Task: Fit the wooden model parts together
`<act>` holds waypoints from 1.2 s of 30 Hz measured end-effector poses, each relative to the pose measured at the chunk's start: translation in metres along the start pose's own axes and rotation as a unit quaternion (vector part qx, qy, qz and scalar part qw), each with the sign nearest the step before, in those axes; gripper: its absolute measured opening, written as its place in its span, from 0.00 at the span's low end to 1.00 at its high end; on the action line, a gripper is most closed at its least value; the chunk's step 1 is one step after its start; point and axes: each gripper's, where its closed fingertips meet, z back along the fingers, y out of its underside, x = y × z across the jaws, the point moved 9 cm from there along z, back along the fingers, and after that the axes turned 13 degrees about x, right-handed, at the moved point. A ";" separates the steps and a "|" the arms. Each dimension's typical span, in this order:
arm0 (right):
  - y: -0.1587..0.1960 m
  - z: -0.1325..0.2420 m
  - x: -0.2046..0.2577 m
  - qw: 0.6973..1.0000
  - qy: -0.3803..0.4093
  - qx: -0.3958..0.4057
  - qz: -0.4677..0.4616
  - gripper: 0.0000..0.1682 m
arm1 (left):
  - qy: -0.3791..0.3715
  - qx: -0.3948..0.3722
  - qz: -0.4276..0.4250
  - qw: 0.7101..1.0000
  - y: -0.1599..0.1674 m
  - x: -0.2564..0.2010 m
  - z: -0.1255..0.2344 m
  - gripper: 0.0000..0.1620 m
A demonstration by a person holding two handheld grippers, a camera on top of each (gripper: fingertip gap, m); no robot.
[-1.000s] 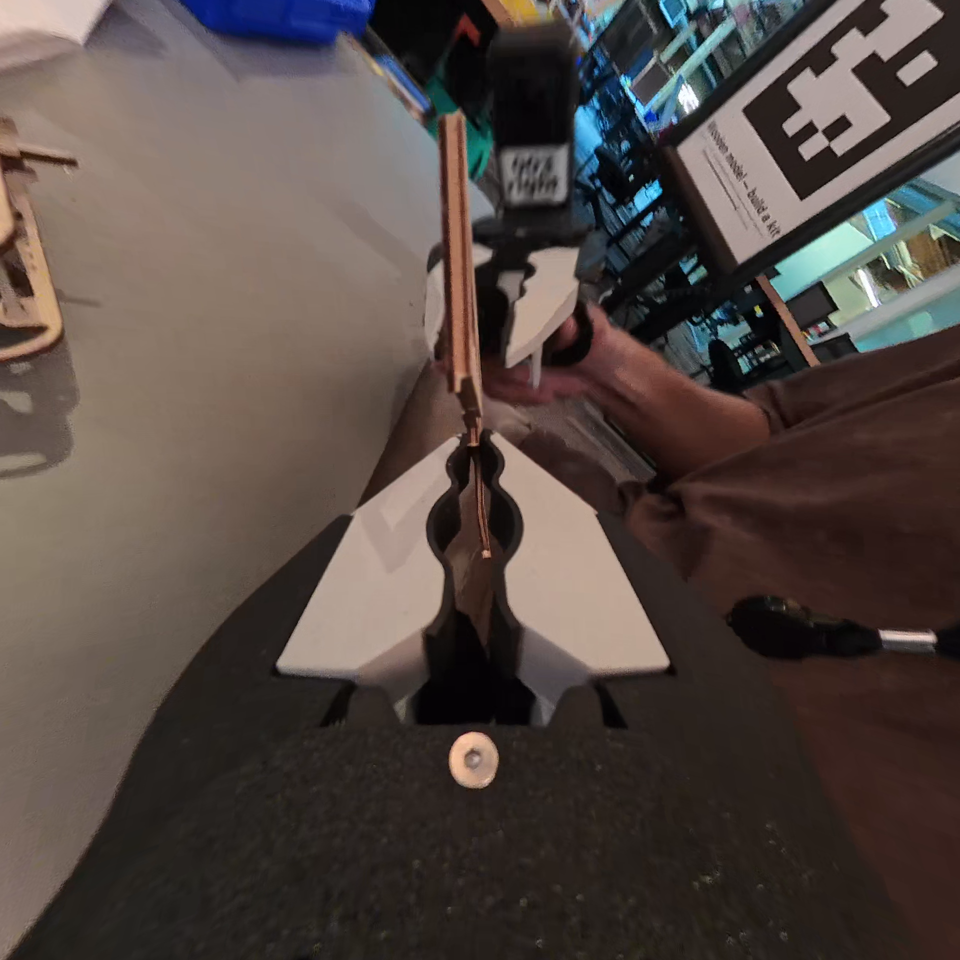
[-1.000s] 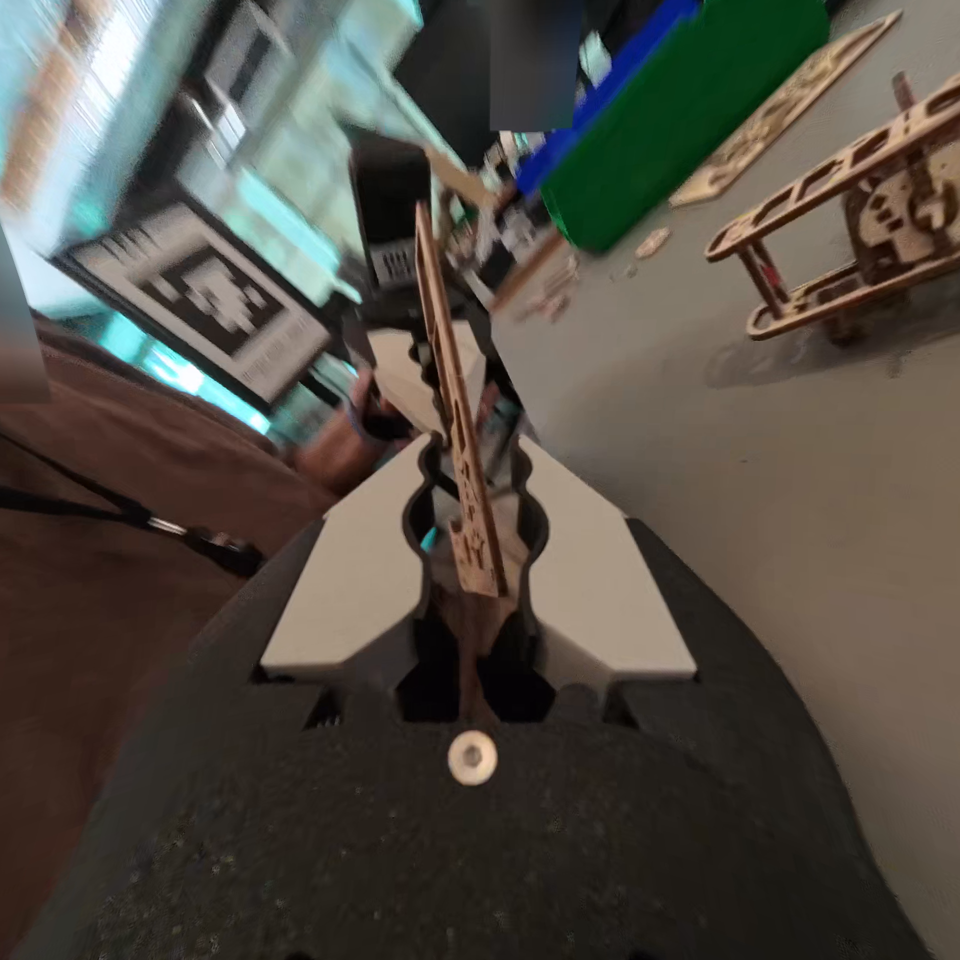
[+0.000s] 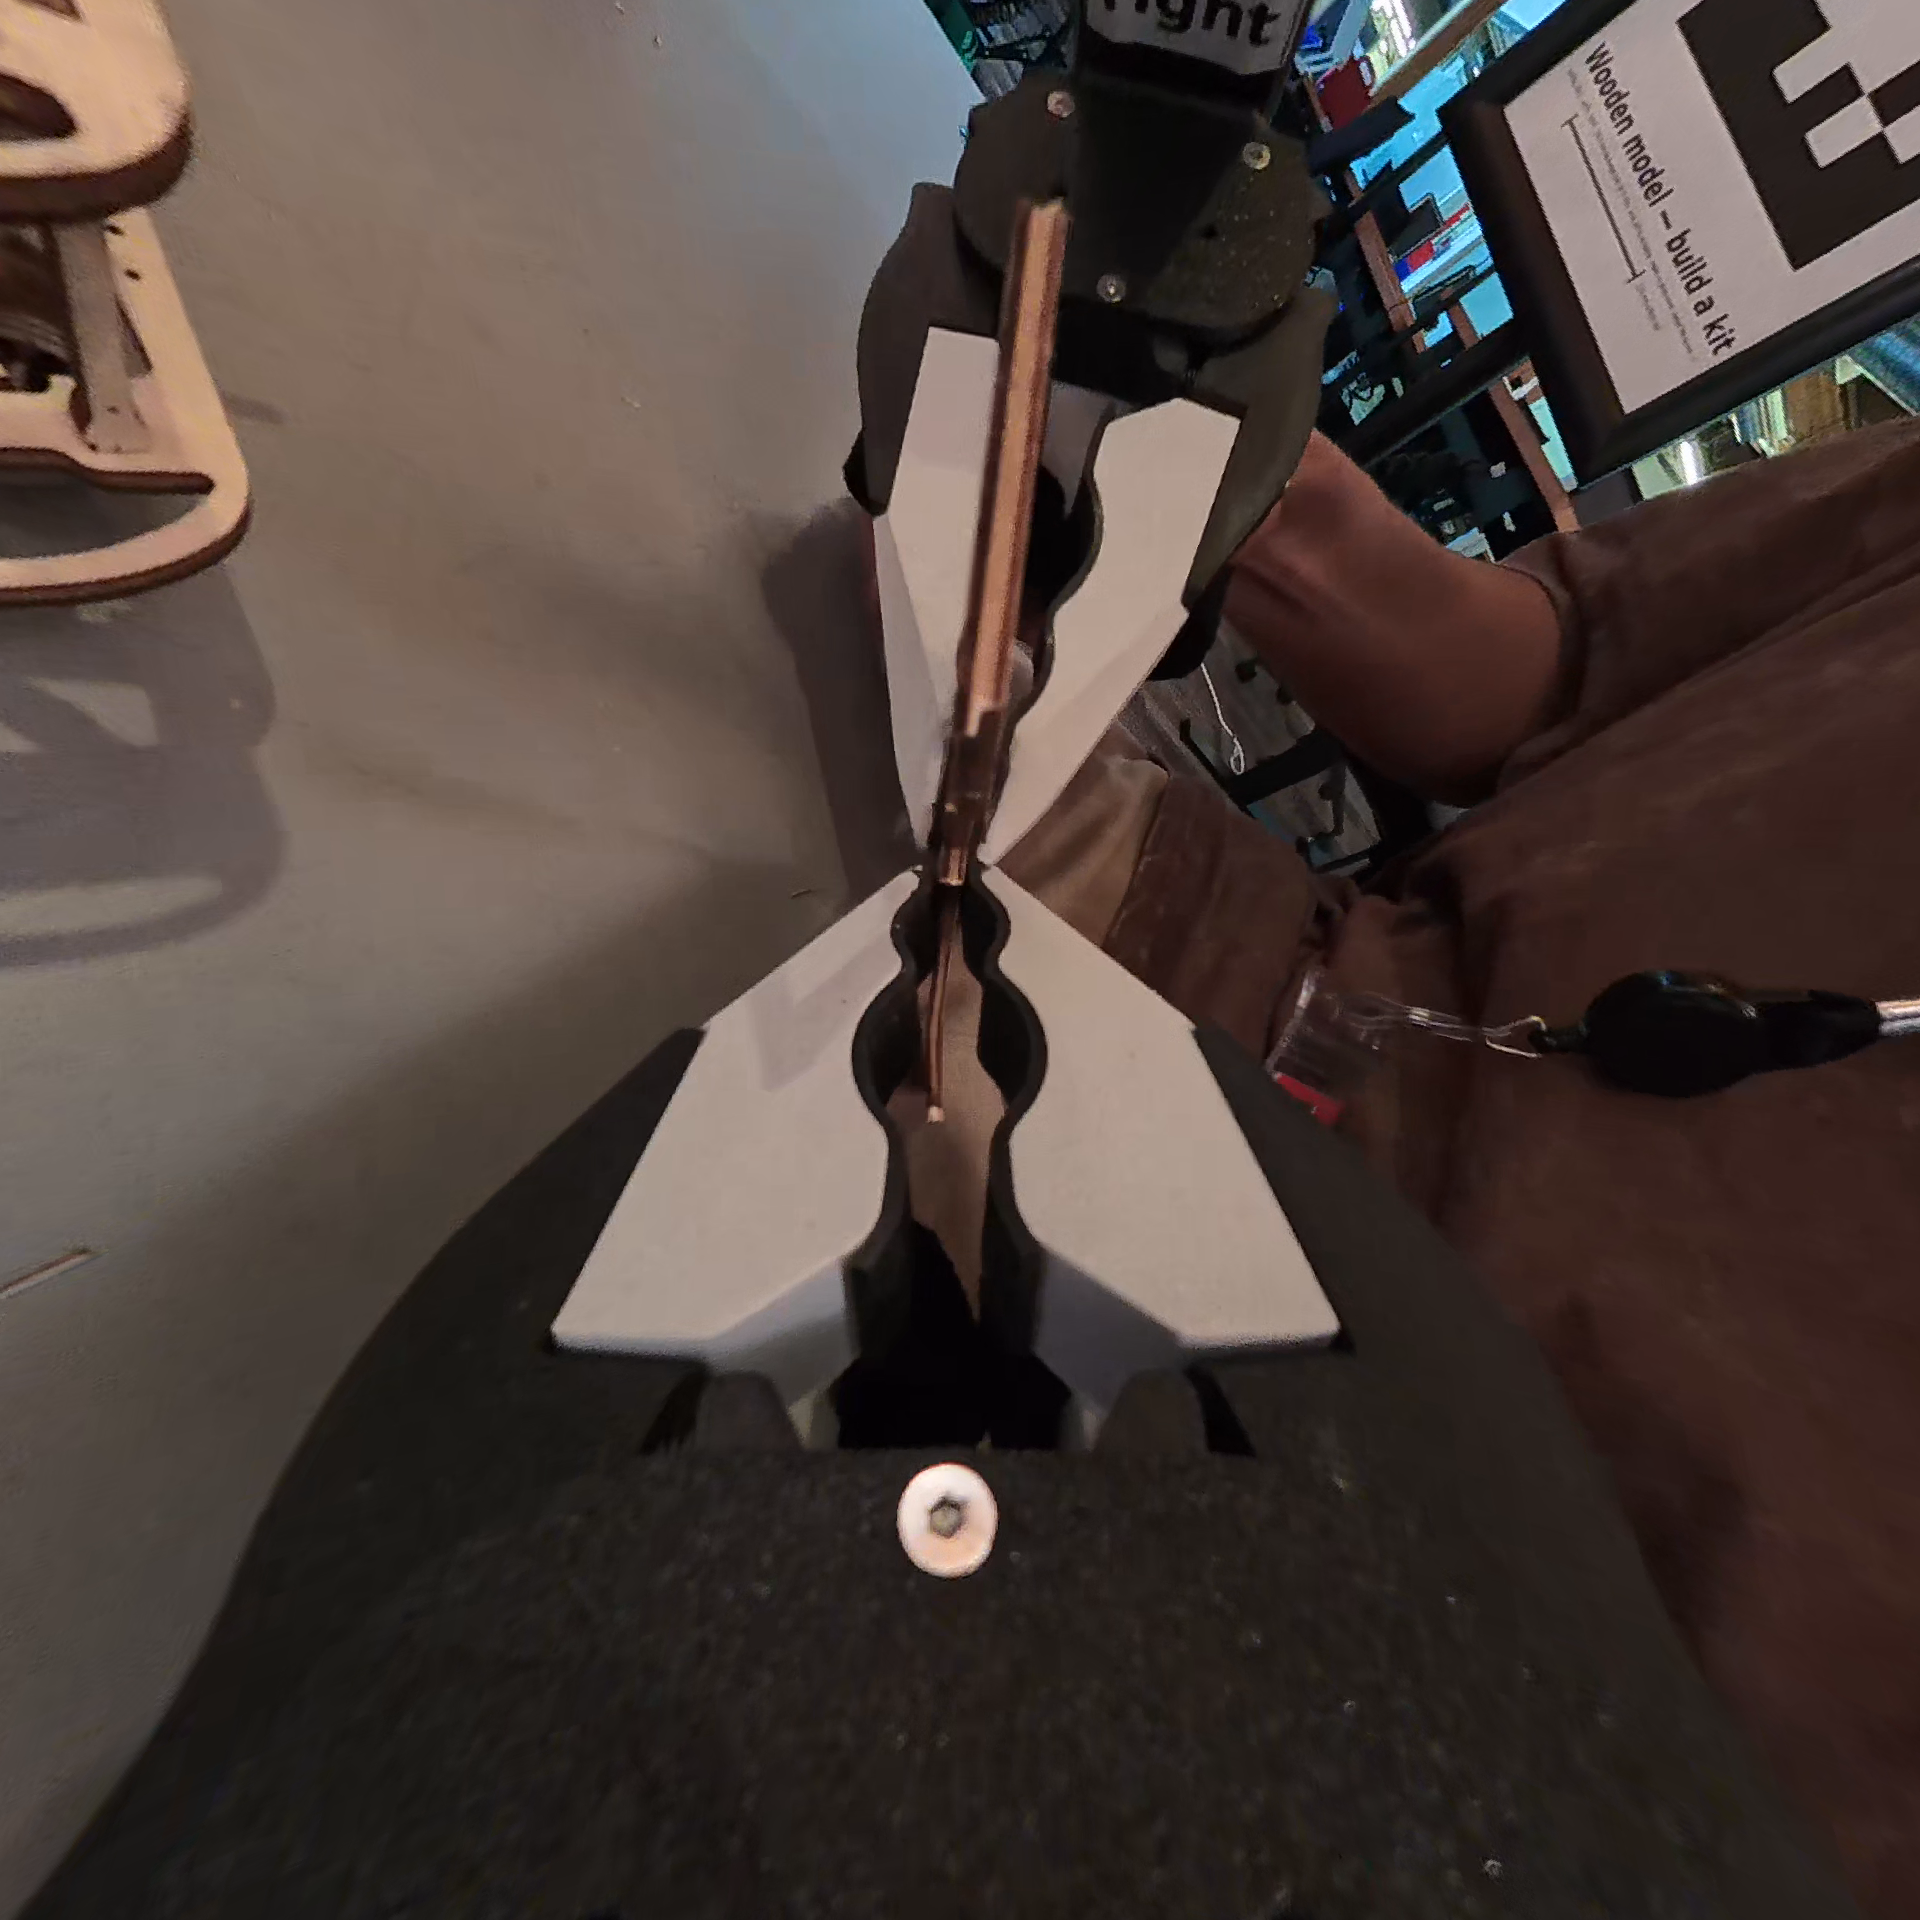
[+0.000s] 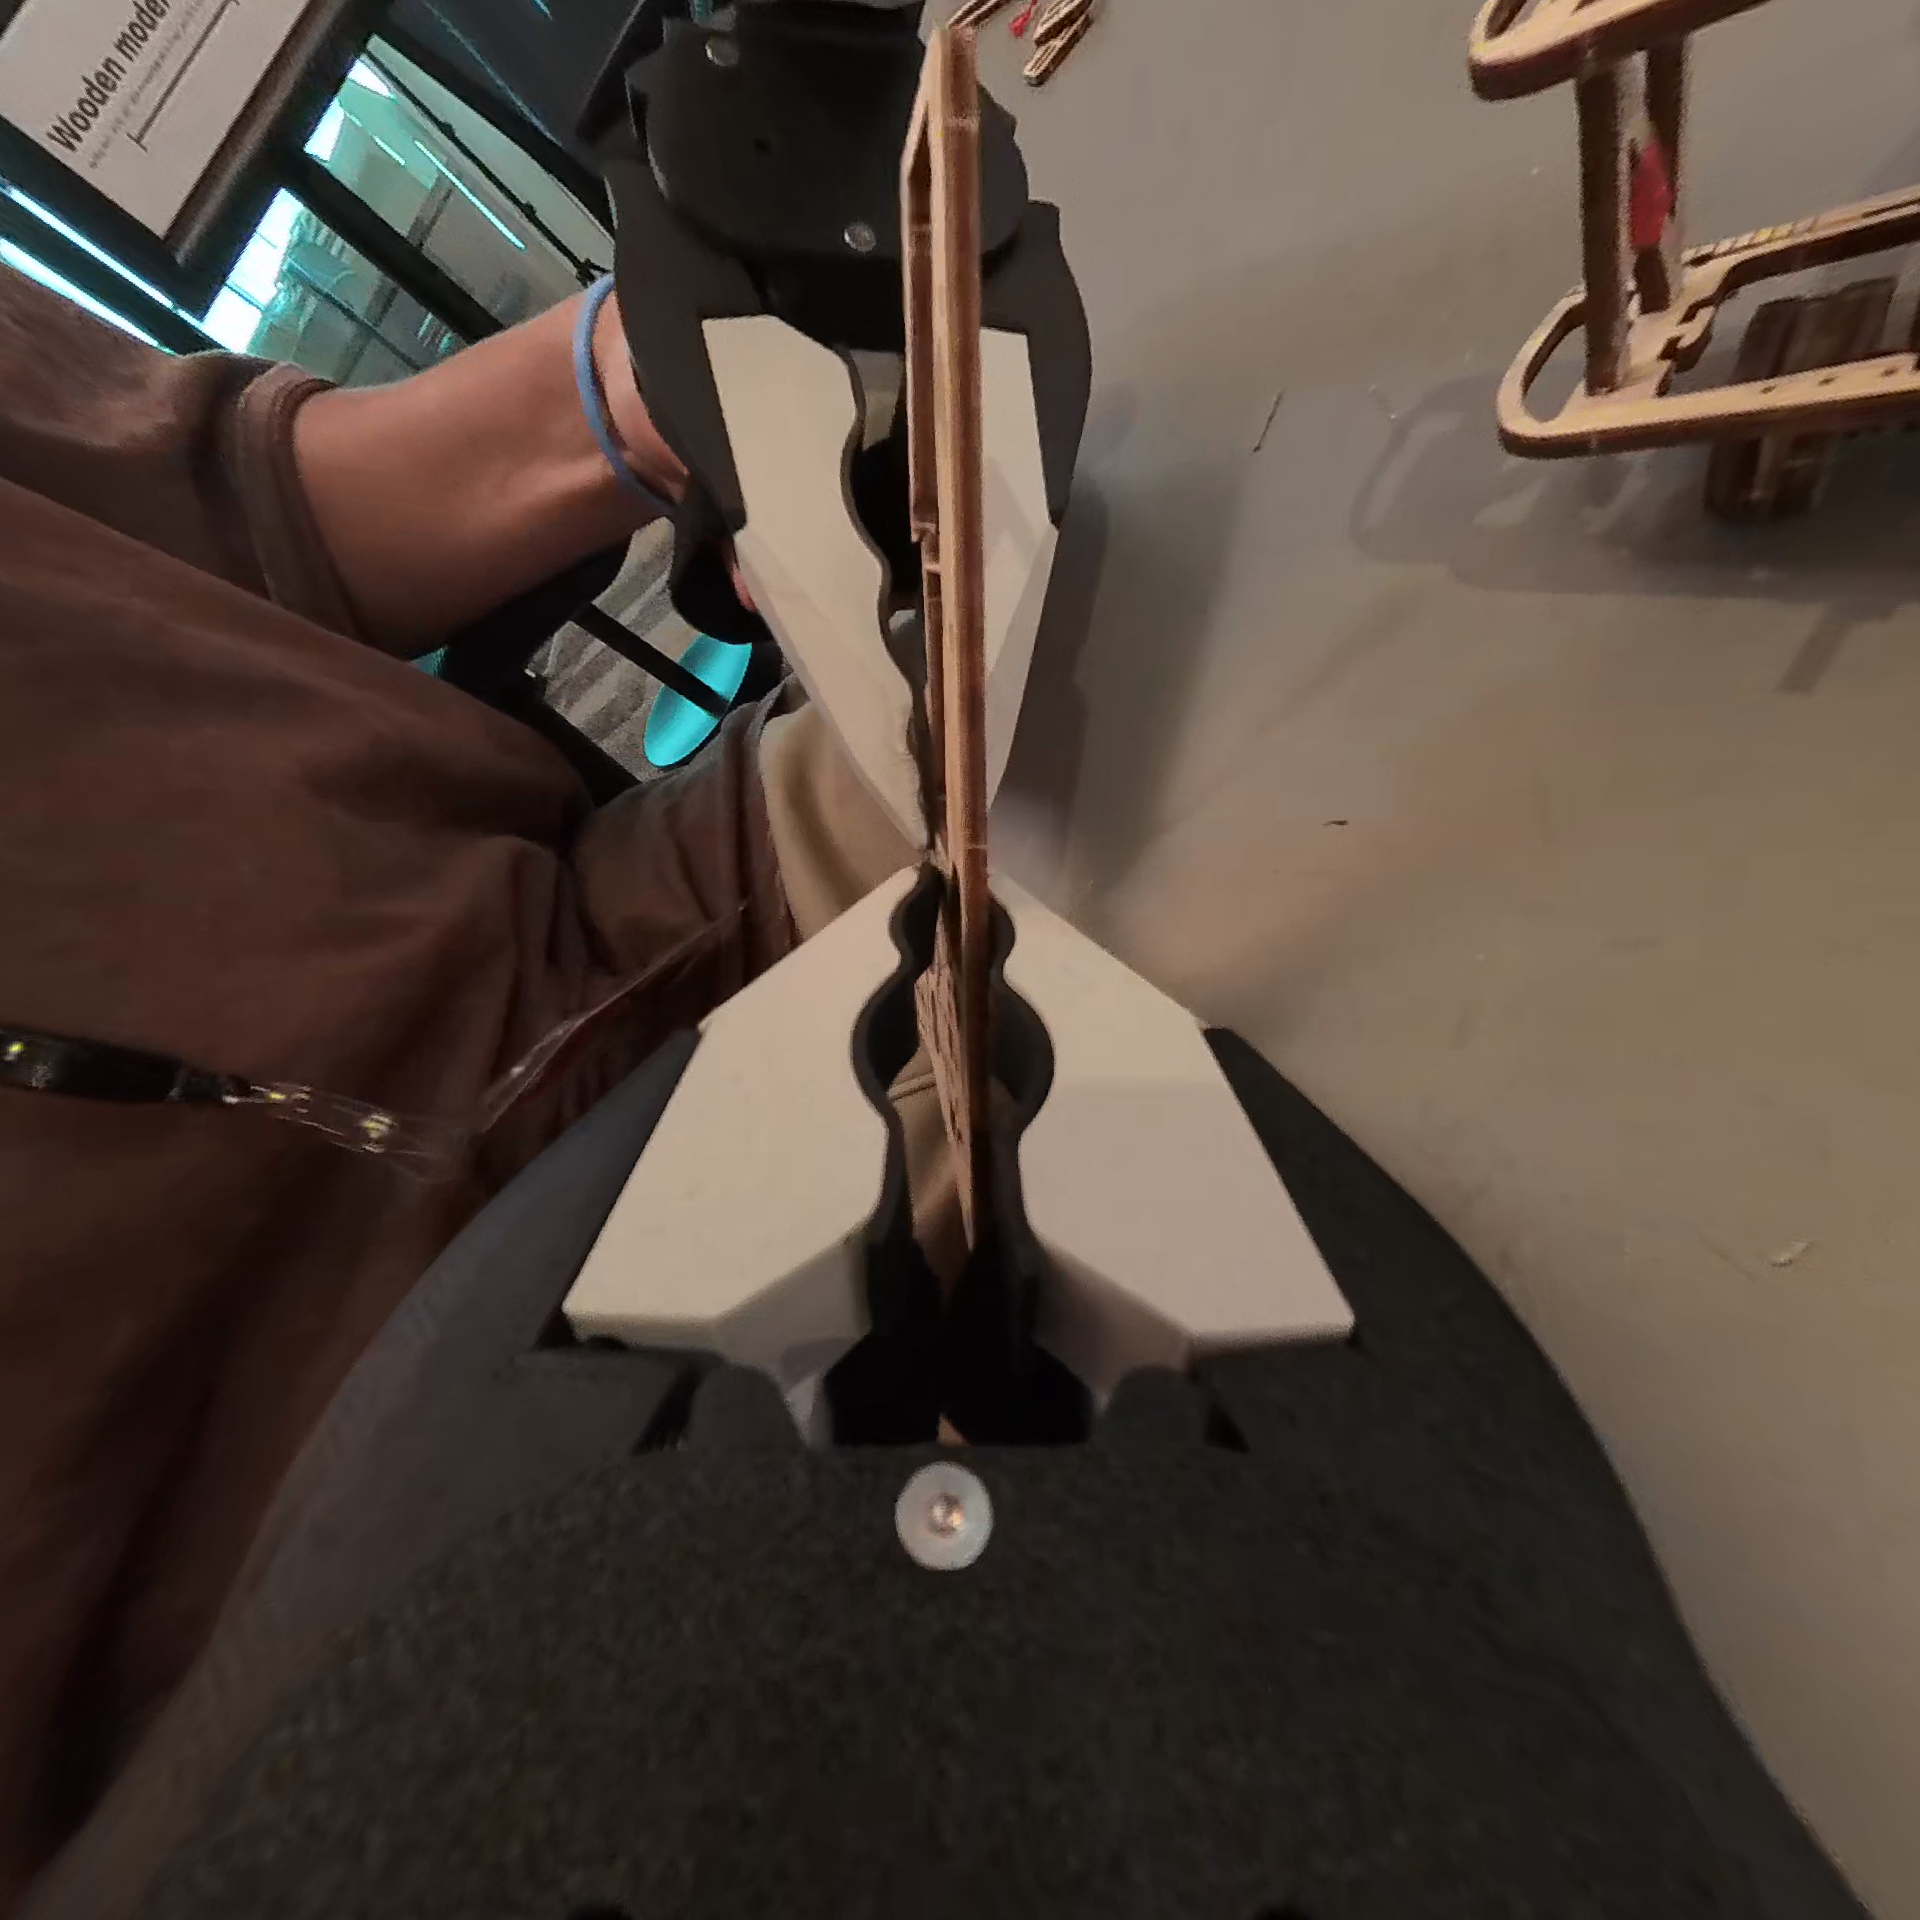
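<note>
Left wrist view: sign [image 3: 1704,187] lettered, perhaps printed.

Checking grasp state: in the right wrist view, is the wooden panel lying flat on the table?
No, the wooden panel is held edge-on in the air between both grippers, above the grey table.

Two grippers, left gripper [image 3: 951,883] and right gripper [image 4: 951,883], meet tip to tip; one flat wooden part [image 4: 951,520] stands edge-on between them; one partly built wooden model [image 4: 1714,312] sits toward the tabletop's [image 4: 1455,935] far edge; one framed sign [image 3: 1714,208]
</note>
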 end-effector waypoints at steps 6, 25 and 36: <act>-0.001 0.001 -0.003 1.000 0.002 -0.002 -0.013 0.04 | 0.002 -0.007 0.013 1.000 -0.001 0.003 0.002 0.01; -0.002 0.002 -0.009 0.999 0.027 -0.003 -0.044 0.05 | -0.024 -0.014 0.037 0.999 -0.001 0.007 0.002 0.01; -0.002 -0.001 -0.010 0.997 0.055 -0.007 -0.061 0.07 | -0.049 -0.027 0.039 0.998 -0.001 0.009 0.003 0.03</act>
